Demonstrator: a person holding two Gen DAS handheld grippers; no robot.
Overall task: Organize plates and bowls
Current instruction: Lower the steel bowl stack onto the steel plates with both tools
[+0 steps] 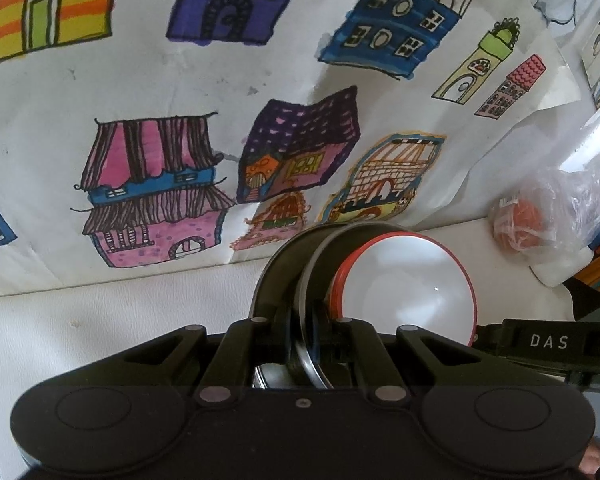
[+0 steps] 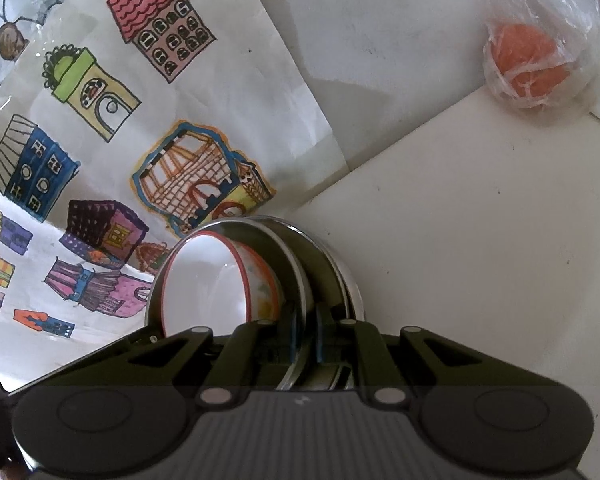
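Left gripper: our fingers clamp the round steel plate's rim.
Right gripper: fingers pinch the opposite rim.
White red-rimmed bowl: inside the plate, over the white counter; we keep it level.

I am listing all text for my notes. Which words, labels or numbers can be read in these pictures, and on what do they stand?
"DAS": white letters on a black bar at the right edge of the left wrist view.
Small label on the plastic bag: too blurred to read.
The house drawings and the right wrist view show no readable words.
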